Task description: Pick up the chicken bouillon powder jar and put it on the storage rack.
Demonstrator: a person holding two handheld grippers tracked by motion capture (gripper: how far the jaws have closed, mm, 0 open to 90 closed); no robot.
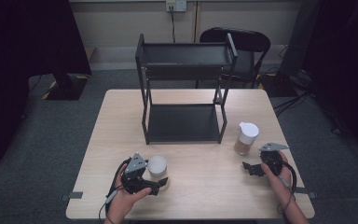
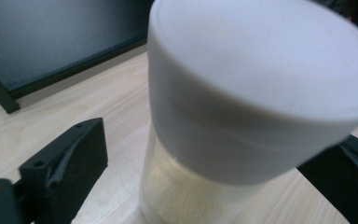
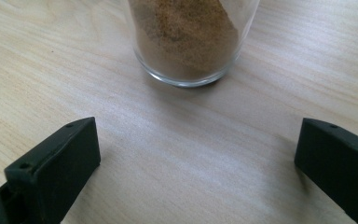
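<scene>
Worktop [image 1: 205,172]: left gripper [image 2: 200,186] fingers wide round white-lidded jar [image 2: 242,116], glass, prob slippery, grip below lid; right gripper [image 3: 196,172] fingers wide, empty.

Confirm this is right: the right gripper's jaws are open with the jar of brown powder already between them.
Wrong in one respect. The right gripper does have its jaws open, but the jar of brown powder stands ahead of them on the table, not between them. The right gripper view shows bare wood between the jaws.
</scene>
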